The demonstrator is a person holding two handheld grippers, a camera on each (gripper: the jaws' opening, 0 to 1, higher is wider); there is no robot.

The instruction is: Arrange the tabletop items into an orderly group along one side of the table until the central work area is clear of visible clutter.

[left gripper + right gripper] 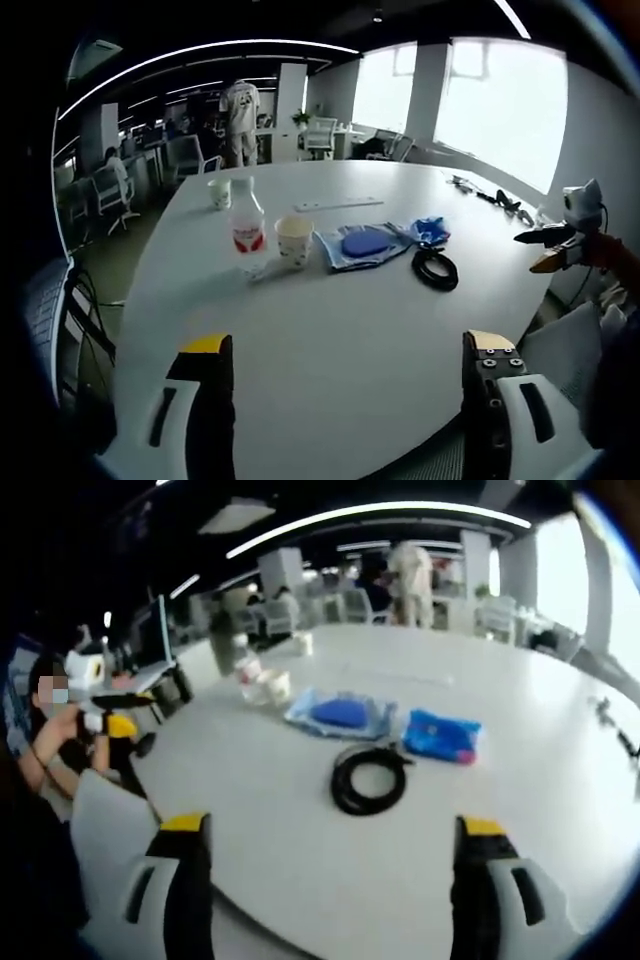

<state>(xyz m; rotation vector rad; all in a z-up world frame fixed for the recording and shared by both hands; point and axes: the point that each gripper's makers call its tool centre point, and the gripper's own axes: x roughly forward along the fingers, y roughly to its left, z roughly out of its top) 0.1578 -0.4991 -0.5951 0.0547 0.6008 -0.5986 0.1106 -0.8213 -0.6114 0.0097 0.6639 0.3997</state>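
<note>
On the white table (330, 330) a loose row of clutter is seen: a clear bottle (247, 228) with a red label, a paper cup (294, 240) just beside it, a blue disc on a clear bag (365, 245), a blue packet (441, 734) and a coiled black cable (369, 778). Both the left gripper (350, 345) and the right gripper (325, 825) are held short of these, jaws apart, with nothing between them.
</note>
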